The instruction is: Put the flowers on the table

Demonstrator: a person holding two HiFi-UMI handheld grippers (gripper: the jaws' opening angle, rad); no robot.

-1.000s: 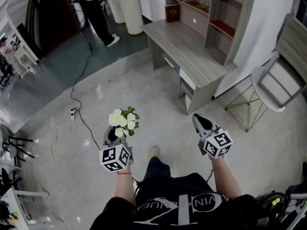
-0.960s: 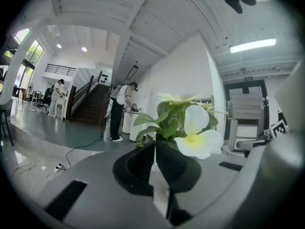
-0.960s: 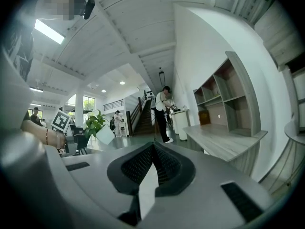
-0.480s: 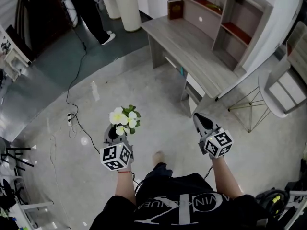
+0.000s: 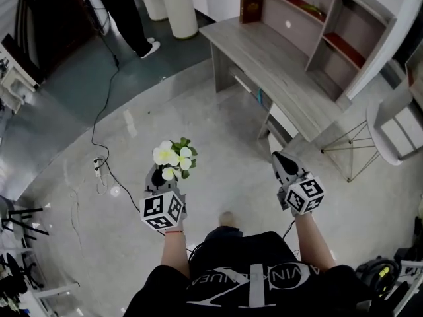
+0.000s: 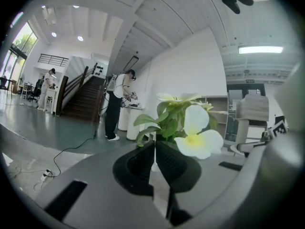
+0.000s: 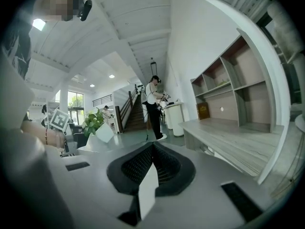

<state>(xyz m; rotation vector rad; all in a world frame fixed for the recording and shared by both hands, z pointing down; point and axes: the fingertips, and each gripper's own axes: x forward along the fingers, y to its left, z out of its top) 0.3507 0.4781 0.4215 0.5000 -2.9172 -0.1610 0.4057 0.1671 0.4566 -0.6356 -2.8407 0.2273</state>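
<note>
I am gripping the flowers (image 5: 174, 160) at their base in my left tool (image 5: 158, 175), the blooms standing just above its tips. My right tool (image 5: 278, 157) is clenched on nothing, and the worktop (image 5: 277, 65) is lying ahead of both.

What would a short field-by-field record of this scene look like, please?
Left claw: shut on the flowers, blooms upright
Right claw: shut, nothing in it
Table: ahead and to the right, under a shelf
Task state: flowers not yet on the table, held above the floor
Bystander: standing at the far left
Cable: trailing across the floor
</note>
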